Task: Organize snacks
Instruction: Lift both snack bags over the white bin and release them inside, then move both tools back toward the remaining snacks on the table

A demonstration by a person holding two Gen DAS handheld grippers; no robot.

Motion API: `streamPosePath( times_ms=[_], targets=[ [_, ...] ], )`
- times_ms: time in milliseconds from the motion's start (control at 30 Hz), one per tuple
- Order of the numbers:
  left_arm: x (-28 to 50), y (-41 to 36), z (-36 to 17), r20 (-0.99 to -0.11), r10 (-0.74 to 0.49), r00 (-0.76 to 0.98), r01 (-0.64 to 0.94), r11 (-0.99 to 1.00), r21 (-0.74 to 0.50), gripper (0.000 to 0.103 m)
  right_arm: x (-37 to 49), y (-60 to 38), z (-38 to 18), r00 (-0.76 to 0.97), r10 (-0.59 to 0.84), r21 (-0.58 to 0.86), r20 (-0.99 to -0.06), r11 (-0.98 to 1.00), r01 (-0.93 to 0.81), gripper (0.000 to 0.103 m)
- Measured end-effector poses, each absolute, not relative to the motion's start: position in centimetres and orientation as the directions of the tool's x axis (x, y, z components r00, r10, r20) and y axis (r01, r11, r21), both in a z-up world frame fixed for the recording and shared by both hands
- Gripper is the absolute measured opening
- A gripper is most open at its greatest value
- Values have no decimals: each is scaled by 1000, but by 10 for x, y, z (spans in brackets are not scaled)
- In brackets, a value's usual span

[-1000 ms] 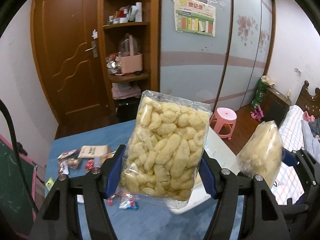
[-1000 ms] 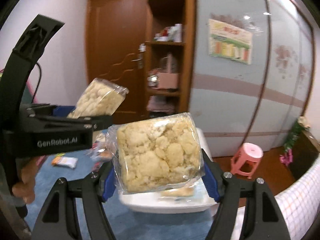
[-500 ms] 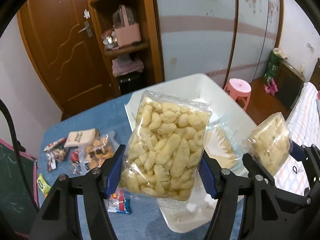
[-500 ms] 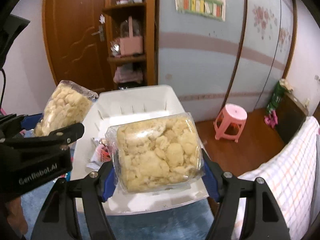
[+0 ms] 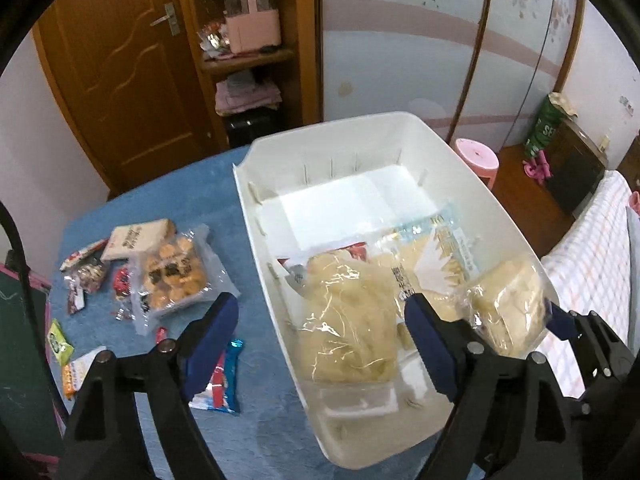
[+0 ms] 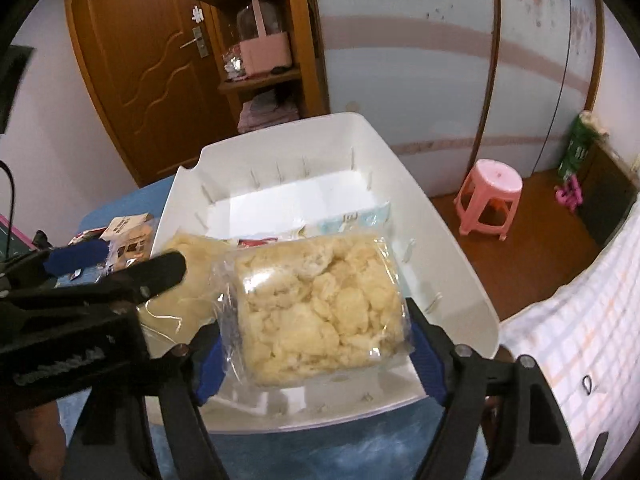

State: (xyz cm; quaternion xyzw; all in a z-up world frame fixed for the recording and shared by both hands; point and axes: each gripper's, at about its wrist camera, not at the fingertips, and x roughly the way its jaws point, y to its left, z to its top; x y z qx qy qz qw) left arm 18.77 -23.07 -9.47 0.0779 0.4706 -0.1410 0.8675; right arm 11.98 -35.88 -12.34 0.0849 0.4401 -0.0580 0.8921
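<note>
Both grippers lowered, tilted over the bin (image 5: pixel 500 216).

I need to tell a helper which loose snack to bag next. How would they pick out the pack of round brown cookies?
Start at the blue table, on the side of the big white bin toward the wooden door. In the snack cluster lying there, the cookie pack sits nearest the bin. It is the only clear bag showing round golden-brown biscuits; its neighbours are small printed wrappers.
</note>
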Motion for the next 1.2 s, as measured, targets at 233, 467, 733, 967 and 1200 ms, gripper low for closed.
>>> streamPosePath(
  times_ms=[233,467,733,967,1200],
  targets=[
    [173,-227,-82,-832,-171,527,324,946,11,85,107,-345,-111,651,-86,34,-754,985,170,82],
    [147,-205,-58,-796,-193,573,299,954,-16,85,93,-333,-91,681,-81,25,-728,989,144,82],
    [112,-169,-29,-759,-182,625,256,967,-21,85,71,-311,-66,713,-35,41,-700,995,89,82],
    [79,-143,-12,-730,-151,666,235,972,13,85,47,-285,-47,744,-30,17,-668,998,55,82],
    [56,-113,1,-702,-143,698,209,978,8,85,25,-266,-27,761,-48,-6,-647,998,58,82]
  ],
)
